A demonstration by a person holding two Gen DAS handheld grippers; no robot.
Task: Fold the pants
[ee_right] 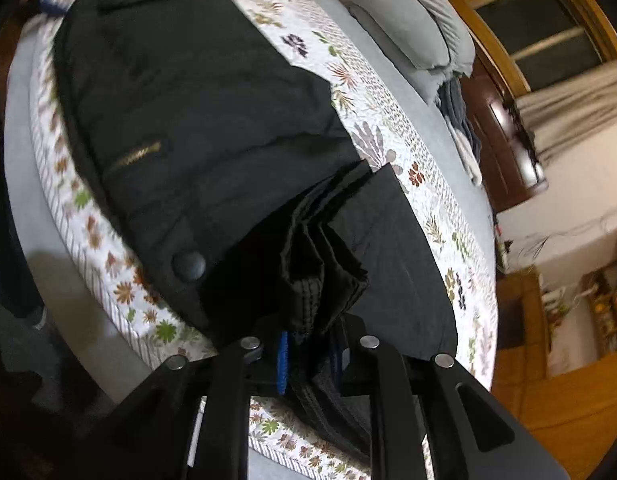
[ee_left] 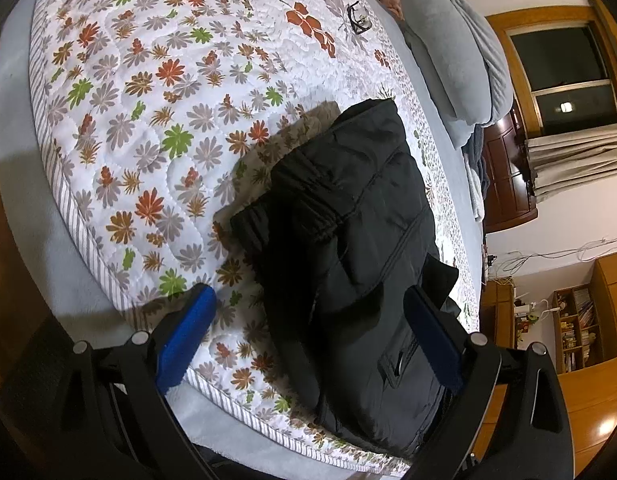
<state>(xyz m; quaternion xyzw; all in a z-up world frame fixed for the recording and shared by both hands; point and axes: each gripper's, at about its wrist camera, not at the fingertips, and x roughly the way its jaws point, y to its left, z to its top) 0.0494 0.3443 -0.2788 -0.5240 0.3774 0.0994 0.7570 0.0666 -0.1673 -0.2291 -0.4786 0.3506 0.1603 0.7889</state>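
Note:
Black padded pants (ee_left: 348, 220) lie folded on the floral quilt (ee_left: 148, 80) near the bed's front edge, elastic waistband toward the middle of the bed. My left gripper (ee_left: 308, 332) hovers over their near end, open, its blue pads wide apart on either side of the cloth. In the right wrist view the pants (ee_right: 196, 100) fill the upper left, showing a zip pocket and a snap button. My right gripper (ee_right: 308, 360) is shut on a bunched, layered edge of the pants that stands up between its pads. The left gripper's blue pad peeks out at the far top left.
A pair of glasses (ee_left: 358, 18) lies on the quilt at the far side. Grey pillows and blankets (ee_left: 448, 52) are piled at the head of the bed. Beyond stand a dark wooden cabinet (ee_left: 504, 176), a window and a bookshelf (ee_left: 576, 328).

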